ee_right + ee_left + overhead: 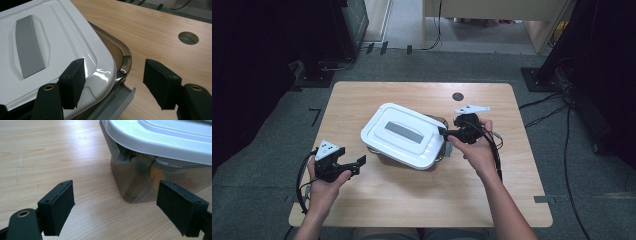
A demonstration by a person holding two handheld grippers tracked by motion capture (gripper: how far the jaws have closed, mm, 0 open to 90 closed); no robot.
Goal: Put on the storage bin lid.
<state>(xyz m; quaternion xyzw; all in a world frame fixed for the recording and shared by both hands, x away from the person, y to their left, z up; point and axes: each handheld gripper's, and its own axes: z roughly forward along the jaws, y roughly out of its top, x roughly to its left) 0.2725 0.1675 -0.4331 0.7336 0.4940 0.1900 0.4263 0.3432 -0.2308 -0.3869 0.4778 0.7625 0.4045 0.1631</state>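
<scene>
Lid [404, 134] is sitting askew on the box [140, 182], not yet seated; we are holding our right gripper [113, 83] wide around its corner, our left gripper [116, 206] wide beside the box.

High view sits above the person's side, looking forward and down over the whole table [422, 200], fairly far off. Left gripper view rides low near the tabletop, close on a corner of the box [140, 182] under its white lid [160, 137]. Right gripper view looks down across the same lid's corner, very close; all 3 share that box, though probably different corners.
</scene>
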